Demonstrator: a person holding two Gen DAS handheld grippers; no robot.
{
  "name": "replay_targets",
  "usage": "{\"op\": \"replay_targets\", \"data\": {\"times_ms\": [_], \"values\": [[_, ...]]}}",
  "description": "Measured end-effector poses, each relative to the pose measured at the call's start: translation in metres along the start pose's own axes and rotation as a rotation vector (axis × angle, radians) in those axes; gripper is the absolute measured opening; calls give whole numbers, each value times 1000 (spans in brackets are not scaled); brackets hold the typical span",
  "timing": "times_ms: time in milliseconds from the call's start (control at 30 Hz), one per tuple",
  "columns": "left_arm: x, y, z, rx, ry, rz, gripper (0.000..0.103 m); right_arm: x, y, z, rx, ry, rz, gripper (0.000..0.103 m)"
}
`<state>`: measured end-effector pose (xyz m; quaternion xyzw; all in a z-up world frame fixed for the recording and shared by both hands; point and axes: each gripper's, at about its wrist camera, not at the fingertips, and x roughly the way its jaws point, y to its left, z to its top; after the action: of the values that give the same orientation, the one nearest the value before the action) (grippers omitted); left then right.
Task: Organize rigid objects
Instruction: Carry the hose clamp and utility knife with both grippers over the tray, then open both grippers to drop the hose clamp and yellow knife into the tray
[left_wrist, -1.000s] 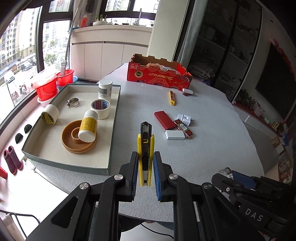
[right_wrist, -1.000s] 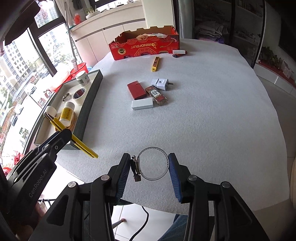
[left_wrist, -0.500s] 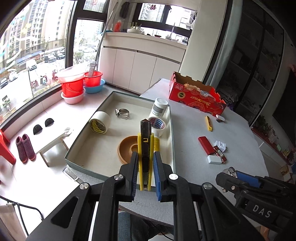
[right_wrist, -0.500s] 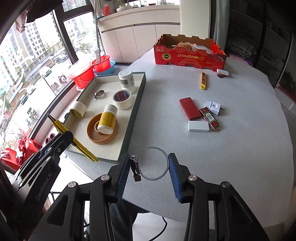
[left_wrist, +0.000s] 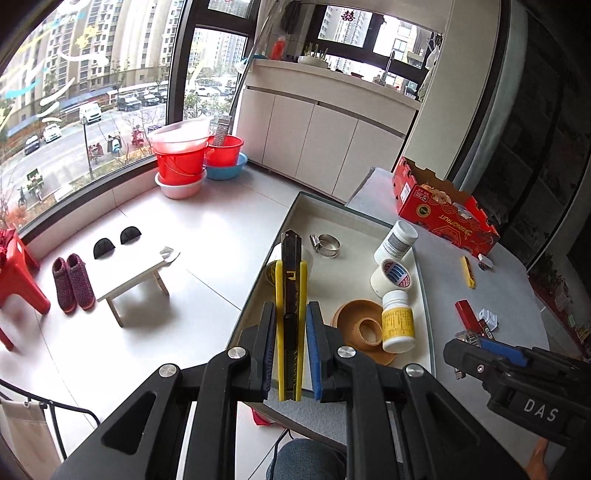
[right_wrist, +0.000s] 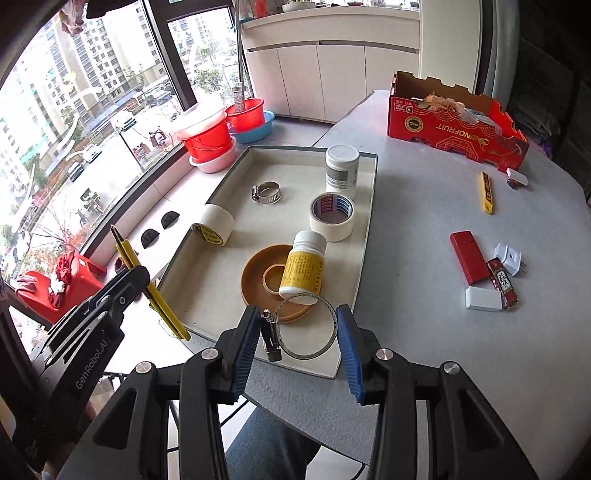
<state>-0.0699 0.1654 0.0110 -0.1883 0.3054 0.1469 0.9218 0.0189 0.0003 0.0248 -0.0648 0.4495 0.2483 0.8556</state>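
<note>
The left gripper (left_wrist: 290, 350) is clamped tight on a yellow-and-black utility knife (left_wrist: 291, 295), a long flat plastic bar standing upright between the ribbed blue pads (left_wrist: 314, 350); the knife hangs above the near left edge of the tray (left_wrist: 255, 295); the right gripper (right_wrist: 297, 341) is closed part-way on a thin steel hose clamp (right_wrist: 306, 326), a shiny band ring with a small screw housing on its left side, each pad touching the ring's outer edge; the ring hangs over the tray's near end.

The tray is a shallow grey-rimmed rectangle with a matte pale floor, lying on the grey felt-like table cover (right_wrist: 424, 229); in it lie a smaller hose clamp (right_wrist: 266, 192), a tipped cream tape roll (right_wrist: 213, 229), a flat white tape roll with a blue-and-red core label (right_wrist: 331, 216), a white jar (right_wrist: 342, 167), and a yellow-labelled white bottle (right_wrist: 303, 266) lying tilted on a brown ring-shaped dish (right_wrist: 275, 278).

On the cloth to the right sit a second yellow knife (right_wrist: 487, 192), a red flat case (right_wrist: 468, 256), a white plug (right_wrist: 509, 257) and a red cardboard box (right_wrist: 454, 127).

A second ago both grippers hung over bare cloth with the tray off to the left; now both have swung left to the tray's near end, grips unchanged.
</note>
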Motion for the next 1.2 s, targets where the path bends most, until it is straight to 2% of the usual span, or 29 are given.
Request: {"op": "replay_targets", "data": {"times_ms": [267,567,767,1200], "values": [[17,6,16,-4,29,-76,17,16,-3,22,15,-12,36,43],[43,-25,24,86,49,-39,17,34,-15,40,33,-10,67,43],[58,-41,29,125,61,-42,17,46,-21,49,40,1,78,43],[83,-53,48,176,51,-1,17,75,-29,69,72,14,105,43]]}}
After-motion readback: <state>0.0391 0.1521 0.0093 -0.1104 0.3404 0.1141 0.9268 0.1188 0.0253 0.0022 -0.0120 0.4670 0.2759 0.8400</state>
